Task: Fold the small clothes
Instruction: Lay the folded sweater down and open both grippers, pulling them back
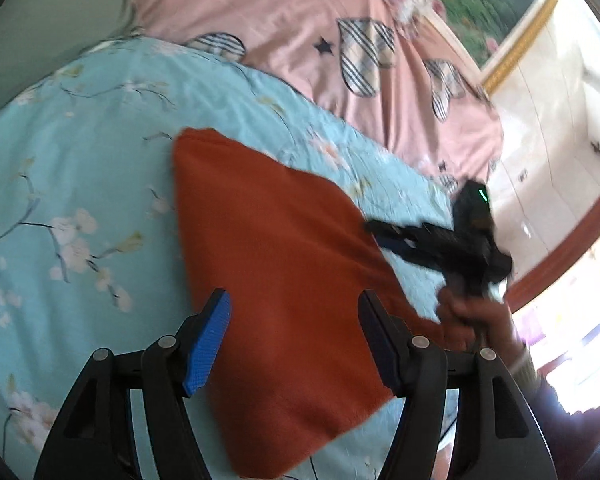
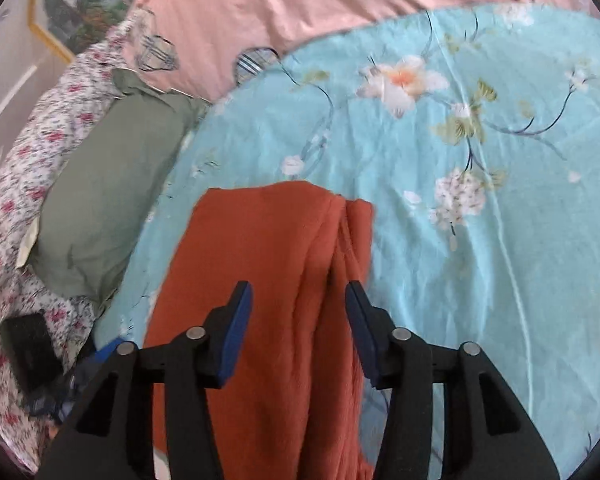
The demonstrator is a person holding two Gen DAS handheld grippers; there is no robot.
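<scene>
both grippers hang released over the rust-orange garment (image 2: 268, 280), which lies folded on the light blue floral bedsheet (image 2: 480, 240) at lower centre: left gripper (image 1: 294, 344) jaws wide apart, right gripper (image 2: 299, 332) jaws parted, neither pressing cloth.

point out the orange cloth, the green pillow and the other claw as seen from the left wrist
orange cloth (image 1: 284, 264), left wrist view, middle of its flat top face
green pillow (image 2: 100, 208), right wrist view, centre of its side
right claw (image 1: 374, 234), left wrist view, between its fingertips, over the cloth's right edge
</scene>
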